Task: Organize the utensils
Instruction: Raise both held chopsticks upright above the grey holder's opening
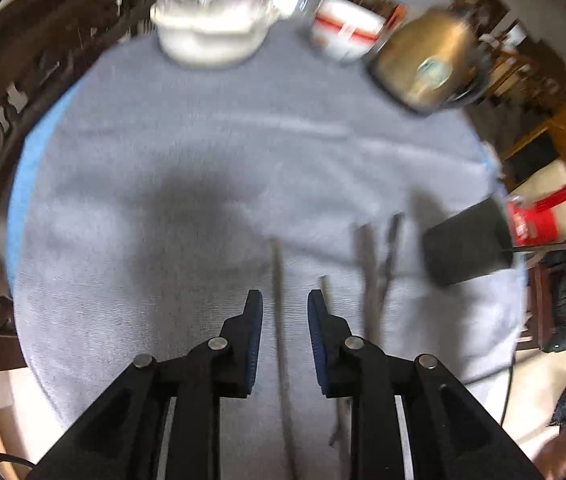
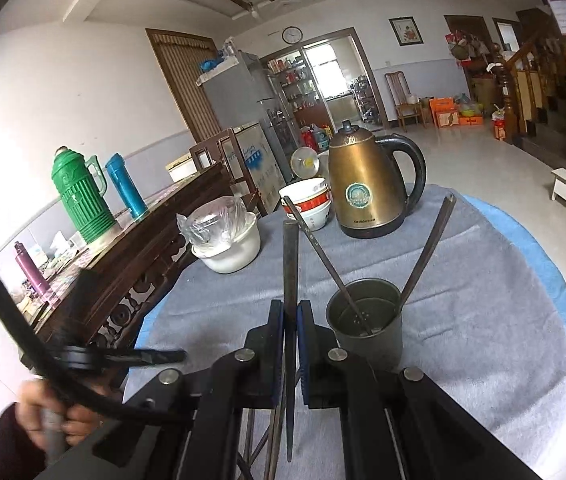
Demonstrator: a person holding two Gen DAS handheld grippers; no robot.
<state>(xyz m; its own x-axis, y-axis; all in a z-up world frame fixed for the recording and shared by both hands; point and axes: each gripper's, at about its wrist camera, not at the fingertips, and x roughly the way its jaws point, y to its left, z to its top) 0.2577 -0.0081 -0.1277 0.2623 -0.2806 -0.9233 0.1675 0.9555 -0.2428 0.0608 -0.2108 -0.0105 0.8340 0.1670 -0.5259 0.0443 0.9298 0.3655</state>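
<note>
**Mei:** Chopsticks are the things to sort here. One dark chopstick point(image 2: 291, 280) is pinched between the blue pads of the right gripper point(image 2: 292, 320). It stands almost upright and its upper end rises above the fingers. The jaws are closed on it, with only the stick between them.

**Tomas:** And where is the holder?

**Mei:** A dark metal cup point(image 2: 366, 320) stands on the grey cloth point(image 2: 483, 320), just to the right of that gripper. Two utensils already lean inside it: one point(image 2: 319, 248) tilts to the left, the other point(image 2: 429, 252) tilts to the right.

**Tomas:** What about the left gripper point(image 1: 285, 304)?

**Mei:** Its jaws stand a little apart and hold nothing. It points down at the cloth. One thin stick point(image 1: 281, 320) lies on the cloth and is seen in the gap between the fingers, but the pads do not touch it. Some more sticks point(image 1: 371, 280) lie just to the right of it. The picture is blurred, so I cannot count them surely. In this view the cup appears at the right side of the cloth.

**Tomas:** Other things on the table?

**Mei:** At the far side there is a brass-coloured kettle point(image 2: 367, 184), a stack of white bowls with red stripe point(image 2: 309, 200), and a white pot point(image 2: 229, 250) with a plastic bag point(image 2: 213, 220) in it. A hand point(image 2: 49, 408) shows at the lower left of the right view.
</note>
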